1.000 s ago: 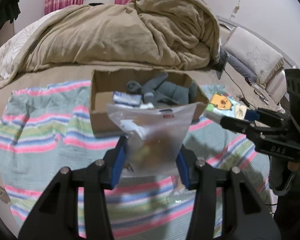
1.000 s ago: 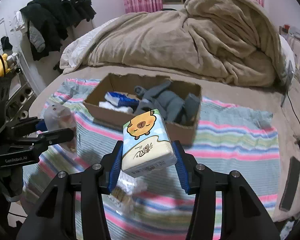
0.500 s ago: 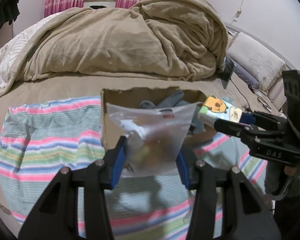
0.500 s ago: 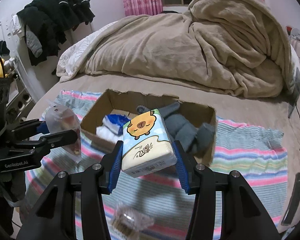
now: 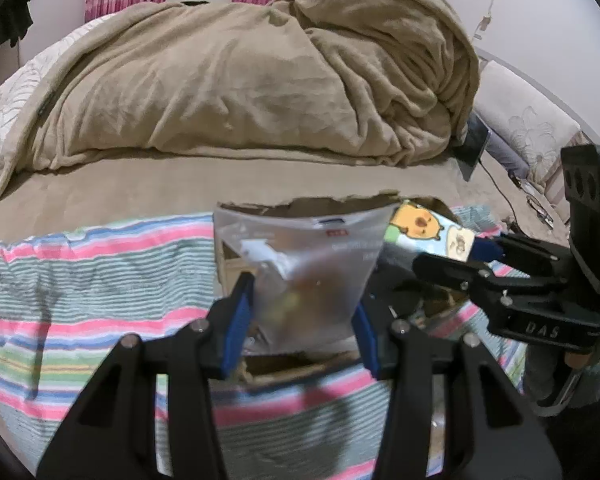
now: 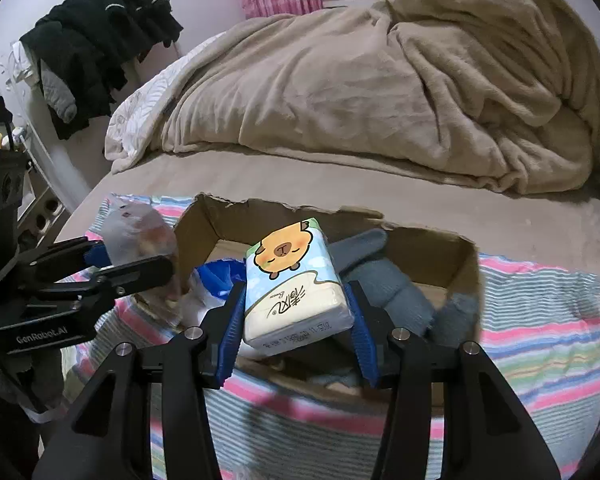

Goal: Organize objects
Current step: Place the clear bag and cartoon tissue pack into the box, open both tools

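Observation:
My left gripper (image 5: 300, 320) is shut on a clear plastic bag (image 5: 304, 272) with snacks inside, held over the left end of the open cardboard box (image 5: 340, 202). My right gripper (image 6: 296, 320) is shut on a tissue pack (image 6: 296, 284) with a cartoon capybara, held above the middle of the box (image 6: 440, 240). Grey gloves (image 6: 384, 280) and a blue-and-white packet (image 6: 216, 276) lie inside the box. The tissue pack (image 5: 424, 228) and right gripper (image 5: 480, 256) show at the right of the left wrist view. The bag (image 6: 136, 232) and left gripper (image 6: 132, 264) show at the left of the right wrist view.
The box stands on a striped cloth (image 6: 540, 320) on a bed. A heaped tan blanket (image 6: 380, 92) lies behind it. Dark clothes (image 6: 100, 40) hang at the far left. A pillow (image 5: 528, 128) and a cable (image 5: 500, 196) lie at the bed's right side.
Both grippers have moved forward toward the box, each still holding its item. The bag and the tissue pack now hang over the box opening.

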Tool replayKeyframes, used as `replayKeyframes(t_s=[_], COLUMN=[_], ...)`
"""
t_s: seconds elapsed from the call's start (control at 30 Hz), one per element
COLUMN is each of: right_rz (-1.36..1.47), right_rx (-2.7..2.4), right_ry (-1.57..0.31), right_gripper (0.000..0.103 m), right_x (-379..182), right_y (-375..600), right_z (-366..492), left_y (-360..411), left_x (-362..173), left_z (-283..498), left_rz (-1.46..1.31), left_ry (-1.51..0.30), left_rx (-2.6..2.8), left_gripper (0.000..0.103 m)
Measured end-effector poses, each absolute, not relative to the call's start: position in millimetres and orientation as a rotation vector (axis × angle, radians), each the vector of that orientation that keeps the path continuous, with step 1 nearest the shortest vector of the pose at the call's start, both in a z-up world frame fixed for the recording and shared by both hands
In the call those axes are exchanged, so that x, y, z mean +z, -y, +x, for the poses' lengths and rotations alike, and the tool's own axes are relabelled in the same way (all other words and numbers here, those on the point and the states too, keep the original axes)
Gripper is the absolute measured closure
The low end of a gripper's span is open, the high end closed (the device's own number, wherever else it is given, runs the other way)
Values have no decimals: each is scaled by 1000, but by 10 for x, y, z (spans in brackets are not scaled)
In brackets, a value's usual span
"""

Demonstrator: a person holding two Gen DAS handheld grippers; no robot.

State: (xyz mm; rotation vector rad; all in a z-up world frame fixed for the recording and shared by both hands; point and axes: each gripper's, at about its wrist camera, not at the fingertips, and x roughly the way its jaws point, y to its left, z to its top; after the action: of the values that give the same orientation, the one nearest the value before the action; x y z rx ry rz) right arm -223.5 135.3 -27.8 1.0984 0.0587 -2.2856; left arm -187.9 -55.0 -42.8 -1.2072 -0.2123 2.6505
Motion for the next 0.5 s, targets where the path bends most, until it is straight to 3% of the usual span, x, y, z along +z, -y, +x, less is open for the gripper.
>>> replayKeyframes(t_s=[0.5], right_rz=[1129], right_rx=[-2221], right_ry=[-17], right_gripper=[52], right_x=[-479], right_y=[-1084], right_z=[-2490], left_y=[484], left_x=[-516], left_z=[-2160], left_rz=[-1242], left_ry=[153], left_rx=[2674], left_gripper=[51])
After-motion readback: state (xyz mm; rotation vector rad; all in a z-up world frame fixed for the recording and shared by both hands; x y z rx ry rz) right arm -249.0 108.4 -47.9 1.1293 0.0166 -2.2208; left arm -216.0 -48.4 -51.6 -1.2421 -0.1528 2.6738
